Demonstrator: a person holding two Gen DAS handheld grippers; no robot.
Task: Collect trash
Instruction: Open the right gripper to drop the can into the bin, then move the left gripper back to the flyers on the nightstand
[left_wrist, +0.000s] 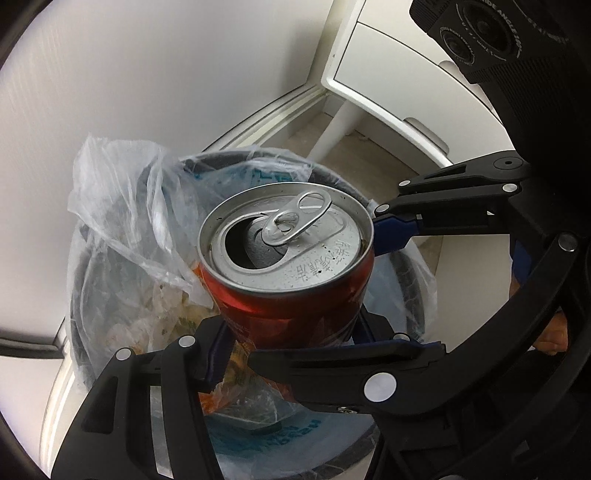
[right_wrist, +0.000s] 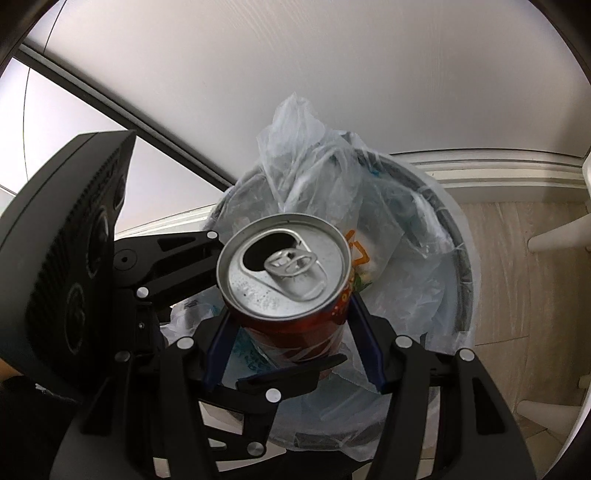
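A red drink can (left_wrist: 295, 306) with an open silver top hangs upright over a dark round trash bin (left_wrist: 415, 291). The bin is lined with a clear plastic bag (left_wrist: 122, 206) and holds wrappers and paper. My left gripper (left_wrist: 291, 332) is shut on the can's red body, one blue pad on each side. The right gripper (left_wrist: 343, 295) comes in from the right and clamps the same can. In the right wrist view the can (right_wrist: 291, 332) sits between my right gripper's (right_wrist: 291, 334) blue pads, with the left gripper (right_wrist: 273, 299) crossing from the left. The bag (right_wrist: 306, 155) bunches up behind, inside the bin (right_wrist: 461, 266).
A white wall and skirting board run right behind the bin. White furniture (left_wrist: 388, 85) on a slim leg (left_wrist: 336, 125) stands to the right, above pale wood-look floor (right_wrist: 517, 277). A person's hand (left_wrist: 554, 332) shows at the right edge.
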